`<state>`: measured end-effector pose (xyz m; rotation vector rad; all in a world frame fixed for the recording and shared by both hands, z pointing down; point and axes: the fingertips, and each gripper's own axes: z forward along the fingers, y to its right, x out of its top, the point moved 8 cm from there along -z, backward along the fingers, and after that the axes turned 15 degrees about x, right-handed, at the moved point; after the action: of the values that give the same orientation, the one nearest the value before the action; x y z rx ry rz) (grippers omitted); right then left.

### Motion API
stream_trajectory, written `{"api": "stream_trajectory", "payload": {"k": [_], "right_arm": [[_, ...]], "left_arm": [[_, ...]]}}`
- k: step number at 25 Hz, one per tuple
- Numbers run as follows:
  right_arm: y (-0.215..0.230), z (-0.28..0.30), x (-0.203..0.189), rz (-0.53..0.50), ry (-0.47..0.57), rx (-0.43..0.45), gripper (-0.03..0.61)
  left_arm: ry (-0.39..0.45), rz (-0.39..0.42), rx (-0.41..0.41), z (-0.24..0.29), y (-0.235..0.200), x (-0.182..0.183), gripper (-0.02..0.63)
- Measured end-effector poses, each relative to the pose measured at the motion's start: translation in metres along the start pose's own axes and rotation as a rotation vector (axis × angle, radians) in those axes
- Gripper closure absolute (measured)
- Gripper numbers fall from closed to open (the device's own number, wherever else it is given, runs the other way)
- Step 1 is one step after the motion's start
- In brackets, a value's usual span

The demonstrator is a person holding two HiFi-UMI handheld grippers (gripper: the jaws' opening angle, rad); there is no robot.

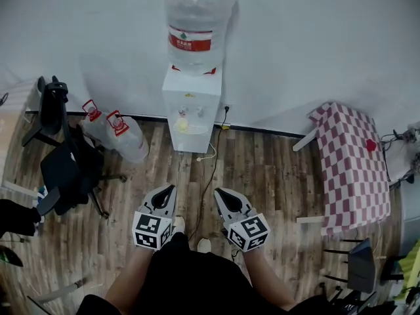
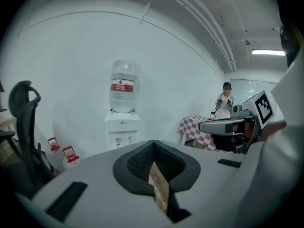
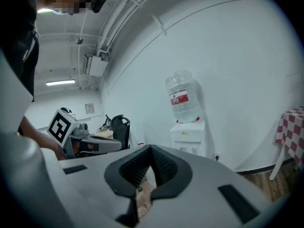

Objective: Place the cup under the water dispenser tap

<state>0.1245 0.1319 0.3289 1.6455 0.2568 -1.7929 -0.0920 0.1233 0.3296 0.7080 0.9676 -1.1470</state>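
Rm w/ white wall, wood floor [image 1: 275, 169]. Dispenser [image 1: 191, 104] stands upright against the wall at centre, big bottle [image 1: 195, 28] w/ red label upside down on top. Its tap recess shows a yellowish patch; we can't tell what it is. A cable [image 1: 211, 176] runs from the dispenser's foot across the floor toward us. Just left of the dispenser, 2 spare bottles [image 1: 125, 133] w/ red caps lie against the wall. Further left, a black chair [image 1: 65, 166]. At right, well apart from the dispenser, a table [image 1: 351, 176] w/ red-white check cloth. A small red thing [image 1: 371, 145] sits on it near the far right edge, poss. the cup, too small to tell.

We hold both grippers low in front of us, side by side, tips aimed at the dispenser but well short of it. L gripper [image 1: 169, 190]: pads together, nothing between, only floor seen through the slit behind them. R gripper [image 1: 222, 195]: same, pads meet at the tip, nothing held.

L gripper view also shows a person [image 2: 226, 103] standing at the far end, past the table.
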Motion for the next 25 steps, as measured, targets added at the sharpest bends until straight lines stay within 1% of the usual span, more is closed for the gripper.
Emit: {"api": "stream_trajectory", "payload": {"k": [4, 7, 10, 14, 16, 21, 25], "right_arm": [[-0.002, -0.024, -0.015, 0.013, 0.004, 0.019, 0.557], [-0.007, -0.038, -0.014, 0.024, 0.018, 0.027, 0.557], [-0.015, -0.046, -0.012, 0.006, 0.026, 0.029, 0.557], [-0.020, -0.047, -0.011, -0.015, 0.022, 0.013, 0.557], [-0.022, -0.047, -0.010, -0.018, 0.023, -0.003, 0.557], [-0.031, -0.040, -0.012, -0.012, 0.022, -0.065, 0.557], [-0.042, -0.031, -0.010, -0.023, 0.017, -0.083, 0.557]], "left_arm": [[-0.022, -0.016, 0.045, -0.027, 0.019, -0.014, 0.598], [-0.035, -0.005, 0.046, -0.042, 0.027, -0.019, 0.598], [-0.008, -0.004, 0.057, -0.049, 0.027, -0.015, 0.598], [0.056, -0.017, 0.064, -0.054, 0.020, 0.001, 0.598], [0.074, -0.005, 0.059, -0.056, 0.016, 0.007, 0.599], [0.070, 0.026, 0.049, -0.061, -0.007, 0.008, 0.599], [0.052, 0.028, 0.051, -0.060, -0.025, 0.002, 0.598]]}}
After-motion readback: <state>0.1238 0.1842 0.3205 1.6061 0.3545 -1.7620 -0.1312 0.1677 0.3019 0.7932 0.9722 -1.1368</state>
